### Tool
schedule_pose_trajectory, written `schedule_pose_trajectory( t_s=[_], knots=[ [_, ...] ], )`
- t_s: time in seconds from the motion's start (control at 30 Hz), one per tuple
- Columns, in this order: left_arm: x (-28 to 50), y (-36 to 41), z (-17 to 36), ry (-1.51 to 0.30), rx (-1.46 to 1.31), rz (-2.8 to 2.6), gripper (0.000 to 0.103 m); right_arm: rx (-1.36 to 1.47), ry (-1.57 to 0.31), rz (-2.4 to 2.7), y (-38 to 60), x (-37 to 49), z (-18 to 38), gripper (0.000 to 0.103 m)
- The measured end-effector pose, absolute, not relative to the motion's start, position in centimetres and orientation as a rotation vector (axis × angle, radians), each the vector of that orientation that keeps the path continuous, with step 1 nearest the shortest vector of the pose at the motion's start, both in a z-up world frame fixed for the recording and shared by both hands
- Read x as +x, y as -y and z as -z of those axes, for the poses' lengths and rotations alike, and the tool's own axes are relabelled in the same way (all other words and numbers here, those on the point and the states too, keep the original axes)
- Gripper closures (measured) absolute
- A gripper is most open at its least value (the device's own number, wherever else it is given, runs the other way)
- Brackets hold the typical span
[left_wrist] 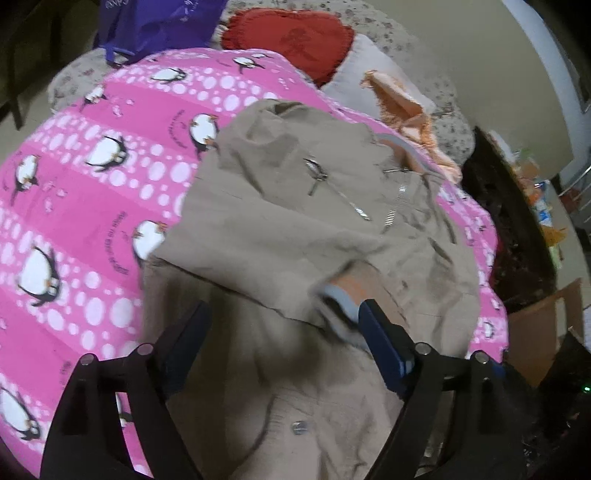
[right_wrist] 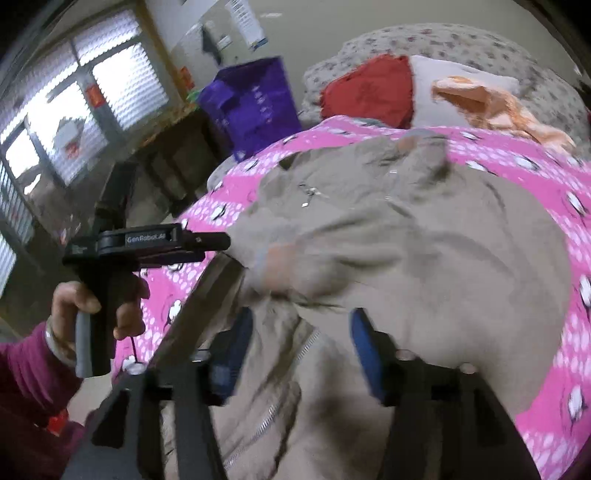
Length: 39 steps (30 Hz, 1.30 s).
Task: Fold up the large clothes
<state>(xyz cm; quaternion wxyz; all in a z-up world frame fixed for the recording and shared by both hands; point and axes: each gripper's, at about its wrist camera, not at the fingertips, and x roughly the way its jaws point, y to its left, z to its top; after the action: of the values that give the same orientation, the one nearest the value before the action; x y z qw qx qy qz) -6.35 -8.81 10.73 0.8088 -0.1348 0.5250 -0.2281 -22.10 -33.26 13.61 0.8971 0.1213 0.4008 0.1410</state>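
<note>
Tan jacket [left_wrist: 295, 236] lies on pink penguin blanket [left_wrist: 74, 206] on the bed, partly folded; its long axis runs from the near edge by the grippers up toward the pillows, collar/zip end pointing away at the red heart cushion [left_wrist: 295, 33]; a folded-over panel w/ a light-blue cuff sits on top near the middle, zip pulls showing higher up, one snap button on the near part.

Left gripper [left_wrist: 284, 314]: fingers spread wide over the near part of the jacket, blue pad of the right-side finger [left_wrist: 380, 343] touching the cuff edge, left-side finger over plain fabric; not pinching anything as far as visible.

Right gripper [right_wrist: 301, 325]: also spread, blue pads either side of a fabric ridge w/ a zip line running between them; cloth is blurred there, contact can't be told.

In the right wrist view the left gripper [right_wrist: 207, 242] shows side-on, tips at the jacket's left edge, held by the left hand [right_wrist: 92, 314] in a magenta sleeve.

Beyond the jacket: white pillow [right_wrist: 461, 81], orange cloth [right_wrist: 491, 107], purple bag [right_wrist: 251, 107] at the bed's far-left corner; window [right_wrist: 74, 103] further left.
</note>
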Motion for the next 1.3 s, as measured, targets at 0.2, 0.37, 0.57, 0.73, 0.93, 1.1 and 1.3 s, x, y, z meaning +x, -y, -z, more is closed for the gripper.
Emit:
schedule_pose_trajectory(
  t_s=[0.2, 0.37, 0.57, 0.73, 0.93, 1.1, 1.3],
  knots=[
    [-6.9, 11.3, -10.5, -1.119, -0.239, 0.559, 0.02, 0.419, -0.834, -0.18, 38.4, -25.1, -13.2, 0.033],
    [-7.4, 14.5, -10.1, -1.113, -0.161, 0.609, 0.019, 0.537, -0.795, -0.126, 40.9, -27.2, -13.2, 0.031],
    [-6.0, 17.5, -10.2, -1.121, -0.175, 0.669, 0.097, 0.506, -0.796, -0.077, 41.5, -28.1, -13.5, 0.031],
    [-5.9, 16.5, -16.6, -1.003, -0.146, 0.755, 0.101, 0.503, -0.757, -0.026, 43.1, -29.0, -14.3, 0.03],
    [-3.2, 11.1, -18.7, -0.914, -0.15, 0.619, 0.101, 0.575, -0.765, 0.053, 45.7, -28.7, -13.6, 0.03],
    [-1.0, 9.0, -12.6, -1.042, -0.113, 0.435, 0.101, 0.546, -0.798, 0.115, 46.9, -26.6, -13.0, 0.029],
    [-1.6, 10.1, -10.2, -1.072, -0.052, 0.4, 0.101, 0.584, -0.833, 0.205, 49.6, -22.0, -11.6, 0.021]
  ],
)
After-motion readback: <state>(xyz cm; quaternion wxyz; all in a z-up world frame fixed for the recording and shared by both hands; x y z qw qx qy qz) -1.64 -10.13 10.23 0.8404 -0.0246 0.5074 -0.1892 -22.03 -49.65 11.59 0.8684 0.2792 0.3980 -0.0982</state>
